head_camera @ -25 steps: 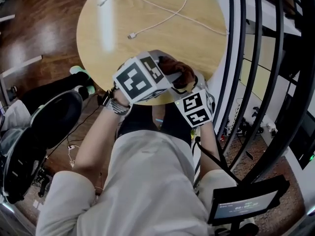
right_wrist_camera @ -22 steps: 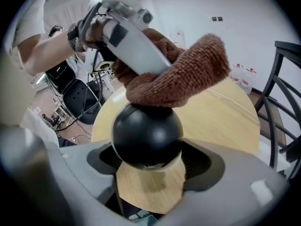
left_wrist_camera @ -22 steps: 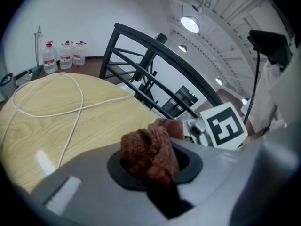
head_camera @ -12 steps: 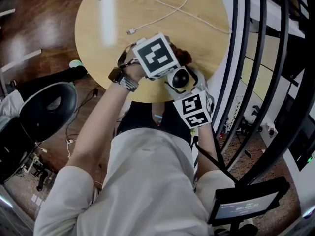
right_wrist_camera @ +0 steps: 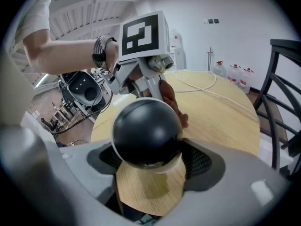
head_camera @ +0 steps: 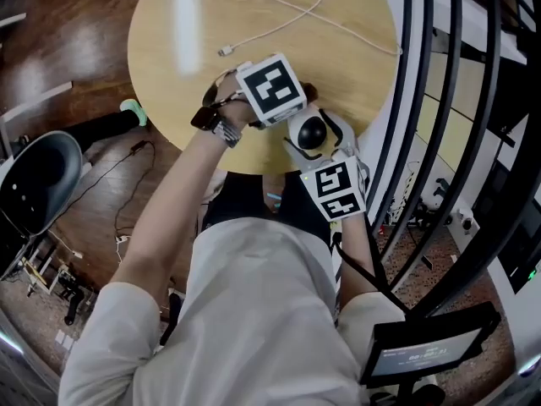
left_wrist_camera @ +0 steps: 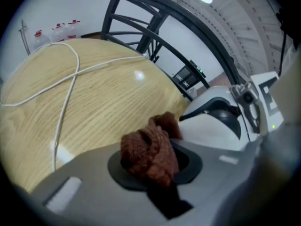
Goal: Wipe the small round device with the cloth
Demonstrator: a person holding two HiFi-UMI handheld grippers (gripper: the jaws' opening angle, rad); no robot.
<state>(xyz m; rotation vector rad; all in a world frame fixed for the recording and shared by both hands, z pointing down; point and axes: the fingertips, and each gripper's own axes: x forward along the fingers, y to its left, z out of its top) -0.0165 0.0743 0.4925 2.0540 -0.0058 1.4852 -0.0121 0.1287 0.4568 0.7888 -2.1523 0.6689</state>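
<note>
Cloth (left_wrist_camera: 146, 150), brown and bunched, is clamped in the left tongs (left_wrist_camera: 153, 166) and is held just beside the small round device (right_wrist_camera: 146, 131); whether they touch cannot be told. The device, a black ball in a white shell, is gripped by the right tongs (right_wrist_camera: 150, 163) above the desk's (head_camera: 190, 83) near rim, at centre right of the head view. Bare wood is left open toward the upper left. A white cable (head_camera: 283, 24) is looped across the far part of the desk. Black railing bars (head_camera: 423, 100) are set close beside the desk's right edge.
</note>
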